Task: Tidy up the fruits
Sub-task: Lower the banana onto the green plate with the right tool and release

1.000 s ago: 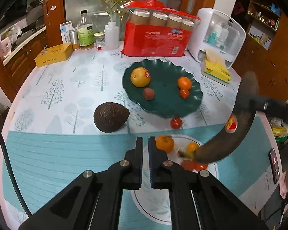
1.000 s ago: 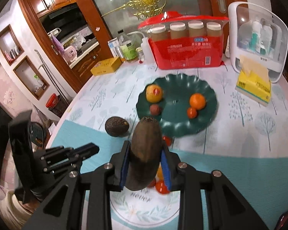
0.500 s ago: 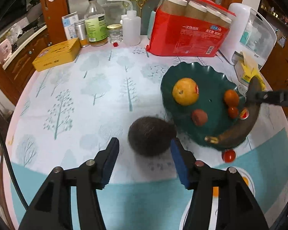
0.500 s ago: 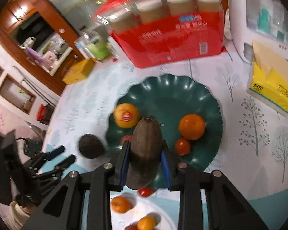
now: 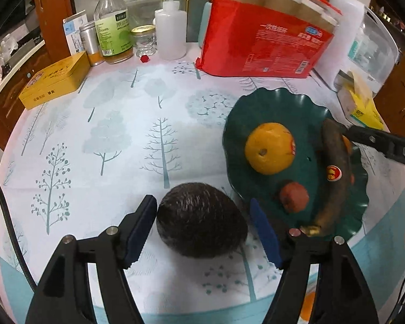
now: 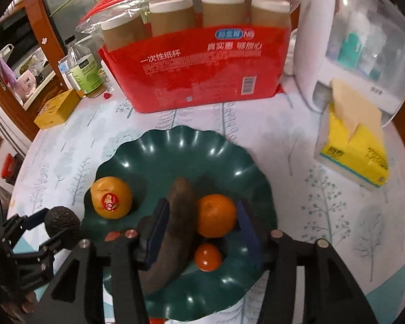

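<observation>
The right gripper (image 6: 201, 232), jaws opening, straddles a dark overripe banana (image 6: 175, 232) and round orange tangerine (image 6: 216, 215) on the scalloped green plate (image 6: 175, 145).

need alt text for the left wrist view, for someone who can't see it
The left gripper, its fingers opening, straddles a dark avocado lying on a tree-print tablecloth. To the right, a green scalloped plate holds a large orange, a small reddish-brown fruit and an overripe banana.
</observation>
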Demonstrator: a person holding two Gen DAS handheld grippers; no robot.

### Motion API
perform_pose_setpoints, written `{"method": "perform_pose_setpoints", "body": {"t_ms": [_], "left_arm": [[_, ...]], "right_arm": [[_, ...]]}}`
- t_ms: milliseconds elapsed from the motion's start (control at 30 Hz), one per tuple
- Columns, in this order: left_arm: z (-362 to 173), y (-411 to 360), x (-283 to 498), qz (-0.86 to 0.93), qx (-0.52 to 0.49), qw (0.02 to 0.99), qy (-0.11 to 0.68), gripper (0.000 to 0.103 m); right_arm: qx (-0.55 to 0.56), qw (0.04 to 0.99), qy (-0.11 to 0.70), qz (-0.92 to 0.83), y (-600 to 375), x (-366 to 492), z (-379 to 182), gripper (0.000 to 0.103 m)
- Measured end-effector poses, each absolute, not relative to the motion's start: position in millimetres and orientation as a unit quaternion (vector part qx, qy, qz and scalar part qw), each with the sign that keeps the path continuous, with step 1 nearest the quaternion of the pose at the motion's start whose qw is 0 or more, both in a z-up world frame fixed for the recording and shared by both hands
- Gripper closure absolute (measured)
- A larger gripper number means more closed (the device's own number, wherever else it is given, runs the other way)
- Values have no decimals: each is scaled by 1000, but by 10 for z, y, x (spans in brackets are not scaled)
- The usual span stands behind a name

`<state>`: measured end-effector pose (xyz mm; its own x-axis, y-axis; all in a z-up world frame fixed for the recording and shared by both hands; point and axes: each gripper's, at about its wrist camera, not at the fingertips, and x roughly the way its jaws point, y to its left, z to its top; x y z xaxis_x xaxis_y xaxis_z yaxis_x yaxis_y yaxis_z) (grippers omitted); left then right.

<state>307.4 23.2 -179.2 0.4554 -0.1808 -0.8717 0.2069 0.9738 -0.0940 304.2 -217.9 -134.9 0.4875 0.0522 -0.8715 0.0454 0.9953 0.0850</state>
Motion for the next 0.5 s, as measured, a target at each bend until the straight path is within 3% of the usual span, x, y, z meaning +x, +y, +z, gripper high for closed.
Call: {"method": "perform_pose_setpoints", "body": {"t_ms": [300,500], "left_arm": [[-1986,167,3180,-121,-12,845,521,33],[-1980,152,3167,-124,-22,848,515,42]], "right_arm": [[29,875,484,8,-2146,2636,-1289,50],[30,874,484,20,-2137,2278,-1271,50]]}}
